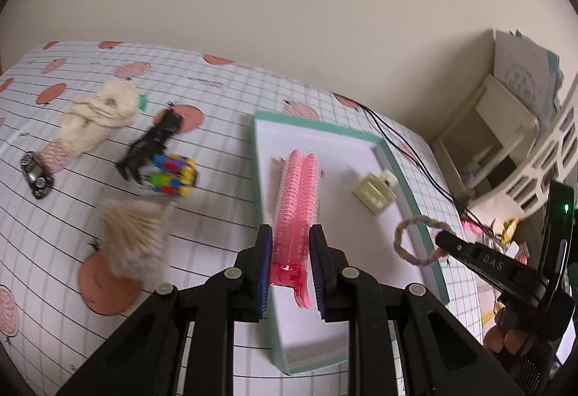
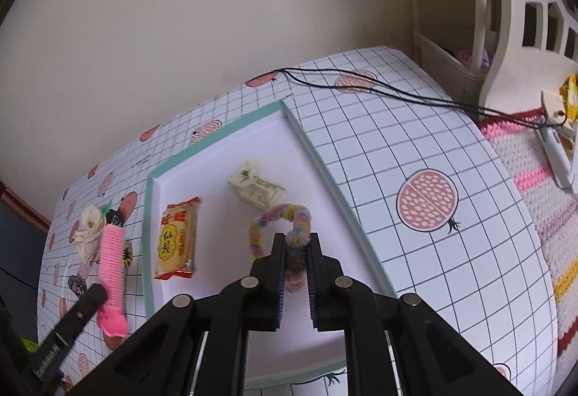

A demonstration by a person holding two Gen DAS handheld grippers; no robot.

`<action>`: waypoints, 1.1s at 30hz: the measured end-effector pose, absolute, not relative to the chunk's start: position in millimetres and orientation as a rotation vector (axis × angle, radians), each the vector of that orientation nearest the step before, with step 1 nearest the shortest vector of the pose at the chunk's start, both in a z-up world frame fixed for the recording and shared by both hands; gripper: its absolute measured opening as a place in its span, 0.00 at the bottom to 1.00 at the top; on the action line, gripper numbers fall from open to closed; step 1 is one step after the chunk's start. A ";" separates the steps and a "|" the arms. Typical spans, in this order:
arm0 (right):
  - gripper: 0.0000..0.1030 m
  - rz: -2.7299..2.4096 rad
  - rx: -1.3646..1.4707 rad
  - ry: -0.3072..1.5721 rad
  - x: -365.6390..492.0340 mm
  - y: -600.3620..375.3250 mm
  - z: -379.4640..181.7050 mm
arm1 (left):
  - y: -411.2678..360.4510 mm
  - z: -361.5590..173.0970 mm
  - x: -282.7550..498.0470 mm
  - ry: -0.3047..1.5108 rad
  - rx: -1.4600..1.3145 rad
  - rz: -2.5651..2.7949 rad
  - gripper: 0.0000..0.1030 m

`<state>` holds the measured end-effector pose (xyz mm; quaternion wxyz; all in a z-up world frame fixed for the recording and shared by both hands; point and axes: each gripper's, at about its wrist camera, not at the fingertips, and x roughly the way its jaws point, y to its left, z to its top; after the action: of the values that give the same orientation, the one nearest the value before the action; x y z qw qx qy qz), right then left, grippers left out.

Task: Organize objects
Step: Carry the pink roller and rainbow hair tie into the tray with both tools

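We hold a pink clip [image 1: 294, 211] clamped in our left gripper [image 1: 290, 266], above the tray [image 1: 327, 128]; our right gripper [image 2: 295, 273] pinches a pastel loop [image 2: 280, 219] over the same tray; a cream claw clip [image 2: 256, 188] and a snack packet [image 2: 177, 239] lie inside it, the packet hidden behind the pink clip in the left view. Left of the tray: cloth [image 1: 97, 121], black toy [image 1: 150, 143], coloured block ring [image 1: 173, 175], toy car [image 1: 36, 175], blurred beige brush [image 1: 135, 237]; black cords [image 2: 379, 89] cross the far corner. Grid tablecloth [image 2: 415, 150] with pomegranates; plain wall; cream shelf [image 2: 505, 16] at right; crochet mat [image 2: 542, 186] partly cut off.
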<state>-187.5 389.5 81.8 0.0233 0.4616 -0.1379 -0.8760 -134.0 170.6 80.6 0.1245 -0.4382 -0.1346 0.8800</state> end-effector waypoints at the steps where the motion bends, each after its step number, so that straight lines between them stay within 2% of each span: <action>1: 0.11 -2.706 1.439 -0.433 -188.0 390.3 79.9 | 176.3 78.4 -133.7 -0.381 -1.284 2.552 0.21; 9: 0.11 -2.653 1.490 -0.403 -191.1 377.7 69.0 | 210.4 61.8 -132.5 -0.311 -1.348 2.487 0.21; 21: 0.12 -2.600 1.633 -0.349 -196.5 372.4 51.3 | 222.5 36.4 -135.7 -0.237 -1.496 2.423 0.21; 33: 0.16 -2.594 1.698 -0.339 -198.0 377.5 46.1 | 228.4 36.3 -135.6 -0.202 -1.502 2.403 0.21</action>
<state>-198.0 377.5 46.1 0.0114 0.5444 -0.1088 -0.8316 -135.6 228.4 36.3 0.1500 -0.5227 -0.0703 0.8363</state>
